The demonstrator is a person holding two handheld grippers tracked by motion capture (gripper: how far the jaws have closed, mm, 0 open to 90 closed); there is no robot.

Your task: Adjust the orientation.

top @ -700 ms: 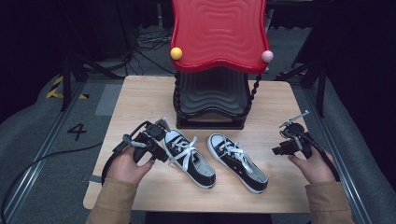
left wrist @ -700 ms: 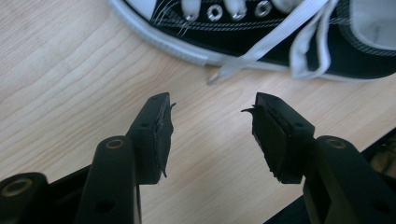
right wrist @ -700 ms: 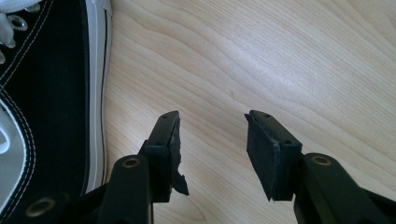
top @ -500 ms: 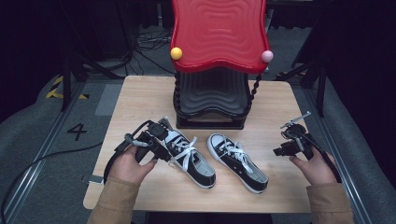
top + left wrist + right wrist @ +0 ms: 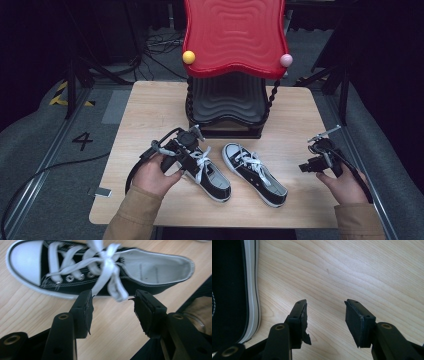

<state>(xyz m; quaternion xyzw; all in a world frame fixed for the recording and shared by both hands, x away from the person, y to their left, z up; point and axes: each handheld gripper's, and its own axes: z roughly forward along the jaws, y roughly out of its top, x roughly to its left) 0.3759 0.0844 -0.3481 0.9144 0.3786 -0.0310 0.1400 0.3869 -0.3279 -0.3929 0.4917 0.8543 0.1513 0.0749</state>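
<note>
Two black canvas sneakers with white laces and toe caps lie on the wooden table (image 5: pixel 150 110). The left sneaker (image 5: pixel 212 175) is by my left gripper (image 5: pixel 194 152), the right sneaker (image 5: pixel 257 175) lies midway between the hands. In the left gripper view the left sneaker (image 5: pixel 75 272) lies sideways just beyond the open left gripper (image 5: pixel 112 296). A loop of its tied lace (image 5: pixel 113 287) hangs near the gap and the pads do not press on it. My right gripper (image 5: pixel 304 167) hovers open over bare wood right of the right sneaker. In the right gripper view the right gripper (image 5: pixel 325 302) has that sneaker's white sole edge (image 5: pixel 253 290) at its left.
A tiered stand with a wavy red top (image 5: pixel 232 35) and black lower shelves (image 5: pixel 227 105) rises at the back middle of the table. A yellow ball (image 5: pixel 188 56) and a pink ball (image 5: pixel 285 60) sit on its front corners. Grey floor and cables surround the table.
My right hand has drifted slightly toward the front edge of the table. The left gripper has edged in closer to the left sneaker's laces. Both sneakers lie as before.
</note>
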